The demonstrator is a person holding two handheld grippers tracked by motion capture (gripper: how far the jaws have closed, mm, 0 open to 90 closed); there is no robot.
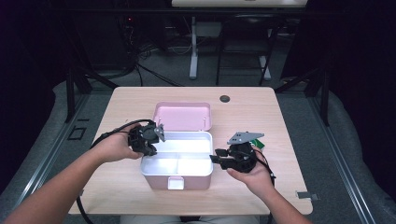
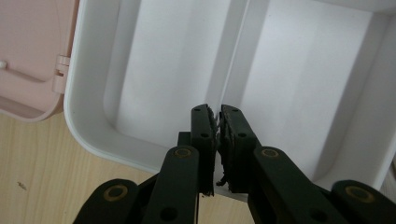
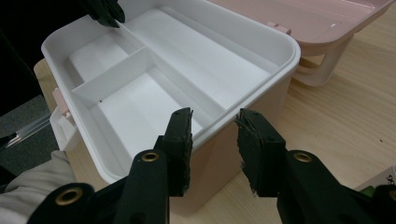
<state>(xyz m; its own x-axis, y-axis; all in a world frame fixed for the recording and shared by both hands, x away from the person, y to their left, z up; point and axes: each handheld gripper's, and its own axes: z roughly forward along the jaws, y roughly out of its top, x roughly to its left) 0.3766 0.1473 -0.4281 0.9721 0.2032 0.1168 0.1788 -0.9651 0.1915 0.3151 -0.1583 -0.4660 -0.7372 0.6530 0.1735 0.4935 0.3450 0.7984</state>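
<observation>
A pink box (image 1: 161, 181) stands open at mid-table, its lid (image 1: 182, 115) laid back behind it. Inside sits a white tray (image 1: 187, 163) split by dividers, with nothing in its compartments. My left gripper (image 1: 152, 149) is at the tray's left end. Its jaws (image 2: 218, 114) are pressed together over the near end of the long divider (image 2: 233, 70), apparently pinching it. The open right gripper (image 1: 215, 158) is at the box's right end. There it straddles the wall (image 3: 212, 116), one jaw over the tray (image 3: 196, 51) and the other outside. The left gripper (image 3: 109, 14) shows at the far rim.
The wooden table (image 1: 252, 112) has a round cable hole (image 1: 225, 98) behind the box. A small green item (image 1: 259, 143) lies beside my right hand. A white latch (image 1: 176, 183) is on the box's front. Desk legs and cables stand beyond the table.
</observation>
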